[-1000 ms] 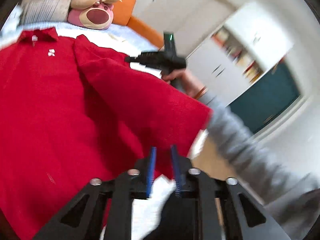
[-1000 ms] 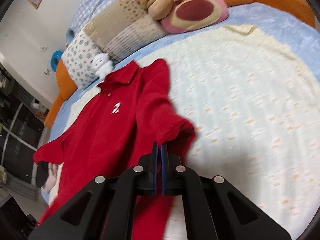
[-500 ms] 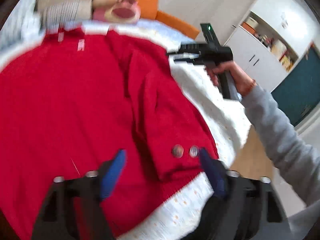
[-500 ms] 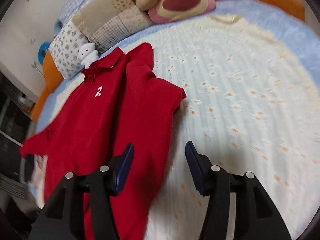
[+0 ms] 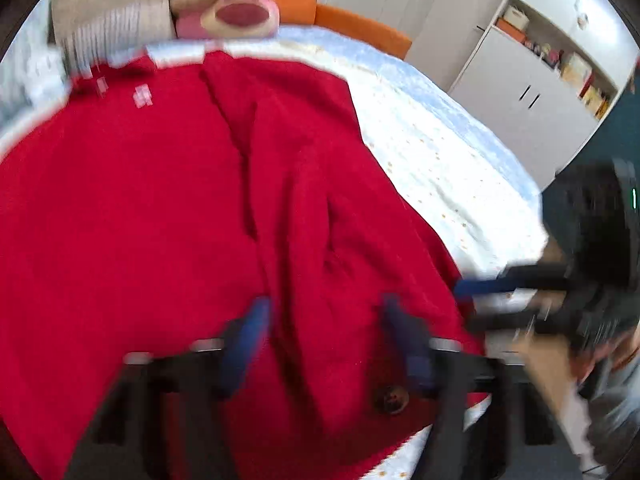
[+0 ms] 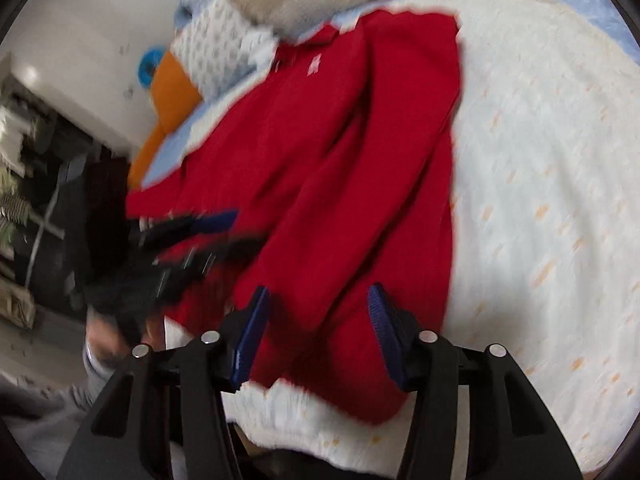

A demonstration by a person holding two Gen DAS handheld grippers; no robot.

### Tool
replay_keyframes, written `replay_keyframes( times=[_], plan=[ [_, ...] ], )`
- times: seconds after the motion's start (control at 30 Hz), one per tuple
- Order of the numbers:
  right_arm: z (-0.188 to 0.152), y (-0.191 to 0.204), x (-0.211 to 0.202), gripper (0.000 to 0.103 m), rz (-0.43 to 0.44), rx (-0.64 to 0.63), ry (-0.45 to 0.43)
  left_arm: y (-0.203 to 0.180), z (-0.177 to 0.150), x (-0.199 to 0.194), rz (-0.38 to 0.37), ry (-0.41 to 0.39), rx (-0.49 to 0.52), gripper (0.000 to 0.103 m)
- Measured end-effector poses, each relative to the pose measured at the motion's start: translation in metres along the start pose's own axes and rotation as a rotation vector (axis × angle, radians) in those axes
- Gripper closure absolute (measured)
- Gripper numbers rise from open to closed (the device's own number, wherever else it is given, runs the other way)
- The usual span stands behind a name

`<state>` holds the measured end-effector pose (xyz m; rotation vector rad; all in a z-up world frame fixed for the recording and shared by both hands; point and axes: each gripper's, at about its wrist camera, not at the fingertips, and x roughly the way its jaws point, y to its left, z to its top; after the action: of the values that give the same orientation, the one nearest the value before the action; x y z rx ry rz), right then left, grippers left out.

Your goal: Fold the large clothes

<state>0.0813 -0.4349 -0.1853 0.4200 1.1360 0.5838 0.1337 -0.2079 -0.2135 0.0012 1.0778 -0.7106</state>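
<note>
Red knit fabric fills the centre of both views: a red polo shirt [image 5: 168, 208] lies spread on a cream bedspread [image 6: 540, 184] patterned with small orange marks. In the right wrist view its collar points toward the upper middle of the frame and its hem lies at the lower middle. One side panel is folded over the body of the shirt, forming a long lengthwise crease that runs from the collar area down to the hem. A small white logo [image 6: 314, 65] shows on the chest, blurred.

Left gripper [image 5: 326, 340]: its blue pads are apart and closing. Shirt fabric near the hem lies between and below them in the lower middle of the left wrist view; the pads do not press on it. The picture is motion-blurred.

Right gripper [image 6: 316, 328]: its blue pads are apart and closing. The folded hem edge of the shirt lies between them in the lower middle of the right wrist view, with no visible pinch.

Each gripper also appears in the other's view, at the frame edge beside the hem, blurred.

Beyond the shirt, a pink plush toy [image 5: 236, 16] and a patchwork pillow [image 6: 224, 48] rest at the head of the bed. An orange bed frame [image 5: 360, 32] borders the mattress. White cabinets [image 5: 532, 92] stand in the upper right of the left wrist view.
</note>
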Motion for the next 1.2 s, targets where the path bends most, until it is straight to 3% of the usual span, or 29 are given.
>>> replay_keyframes(
  times=[0.03,0.1,0.2,0.3,0.5,0.67,0.73,0.77,0.8,0.83,0.87,0.9,0.93,1.0,1.13,1.2],
  plan=[
    [-0.001,0.002,0.008,0.073,0.021,-0.003,0.021,0.004,-0.001,0.004,-0.023,0.013,-0.024,0.073],
    [0.003,0.006,0.011,0.077,0.032,0.0,0.023,0.009,-0.004,0.002,-0.077,0.009,-0.065,0.078],
    [0.011,0.027,-0.002,0.078,0.039,-0.06,-0.016,0.019,-0.006,-0.032,-0.151,-0.074,-0.111,0.08],
    [0.011,0.048,-0.012,0.079,0.089,-0.113,-0.033,0.027,-0.013,-0.062,-0.176,-0.129,-0.13,0.08],
    [0.001,0.067,0.005,0.079,0.062,-0.148,0.016,0.028,-0.038,-0.069,-0.013,-0.122,-0.088,0.078],
    [-0.005,0.07,0.032,0.079,-0.043,-0.158,0.071,0.022,-0.05,-0.045,0.089,-0.089,-0.043,0.078],
    [-0.009,0.07,0.041,0.079,-0.106,-0.177,0.092,0.021,-0.052,-0.038,0.11,-0.078,-0.033,0.073],
    [-0.009,0.07,0.041,0.077,-0.123,-0.18,0.095,0.021,-0.053,-0.035,0.141,-0.076,-0.023,0.063],
    [-0.009,0.07,0.041,0.076,-0.128,-0.179,0.101,0.02,-0.052,-0.034,0.178,-0.076,-0.01,0.043],
    [-0.007,0.073,0.04,0.068,-0.134,-0.179,0.108,0.018,-0.052,-0.037,0.243,-0.086,0.013,0.034],
    [-0.005,0.077,0.034,0.057,-0.139,-0.181,0.108,0.015,-0.05,-0.041,0.29,-0.097,0.029,0.018],
    [-0.003,0.08,0.029,0.049,-0.144,-0.185,0.096,0.011,-0.05,-0.046,0.339,-0.117,0.046,0.012],
    [0.002,0.086,0.018,0.035,-0.172,-0.201,0.06,0.009,-0.049,-0.054,0.375,-0.141,0.057,0.011],
    [0.013,0.096,-0.003,0.029,-0.231,-0.237,-0.018,0.008,-0.047,-0.074,0.397,-0.199,0.06,0.011],
    [0.048,0.101,-0.04,0.031,-0.302,-0.284,-0.182,0.007,-0.039,-0.098,0.328,-0.272,0.032,0.011],
    [0.075,0.094,-0.041,0.046,-0.339,-0.308,-0.245,0.001,-0.038,-0.098,0.322,-0.283,0.046,0.011]
  ],
)
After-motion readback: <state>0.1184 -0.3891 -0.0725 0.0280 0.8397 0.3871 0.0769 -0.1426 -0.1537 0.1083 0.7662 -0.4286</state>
